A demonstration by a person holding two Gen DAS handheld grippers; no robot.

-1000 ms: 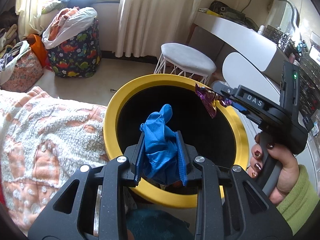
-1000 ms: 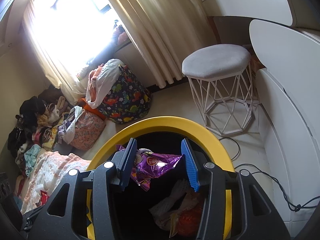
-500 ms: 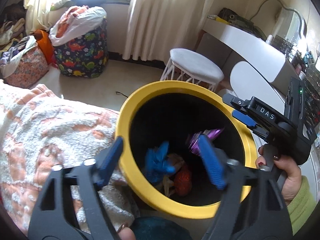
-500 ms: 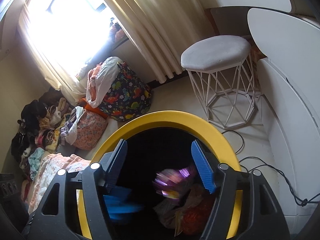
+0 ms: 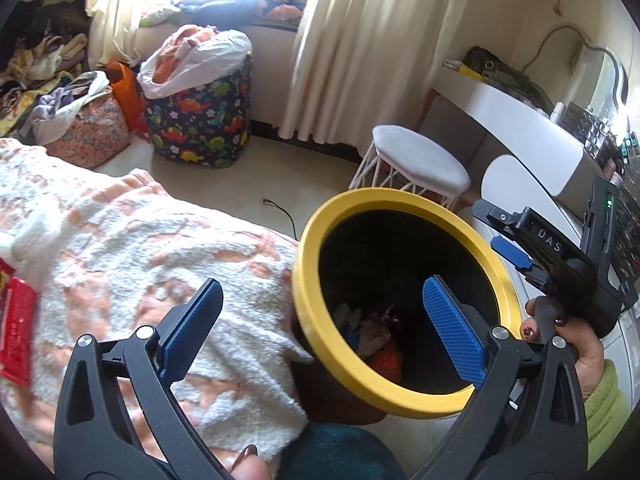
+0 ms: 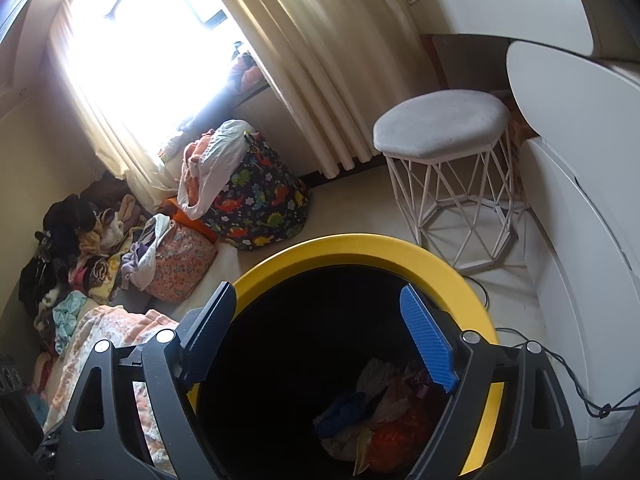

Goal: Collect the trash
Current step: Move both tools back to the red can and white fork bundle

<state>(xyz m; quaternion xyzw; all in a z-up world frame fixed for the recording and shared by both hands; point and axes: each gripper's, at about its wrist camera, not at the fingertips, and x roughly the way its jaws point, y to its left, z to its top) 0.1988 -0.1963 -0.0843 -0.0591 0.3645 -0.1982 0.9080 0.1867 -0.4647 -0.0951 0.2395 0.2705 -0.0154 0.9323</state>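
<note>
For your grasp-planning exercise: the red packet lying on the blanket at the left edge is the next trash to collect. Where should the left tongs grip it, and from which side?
Grip the red packet across its narrow width, coming down from above with the open left tongs. It lies flat on the soft blanket, so pressing down should let the fingers close on its long edges.

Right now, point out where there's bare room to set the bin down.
Bare floor lies between the dinosaur-print bag, the white stool and the blanket; a cable end crosses it. The corner by the floral bag is crowded with clothes.
</note>
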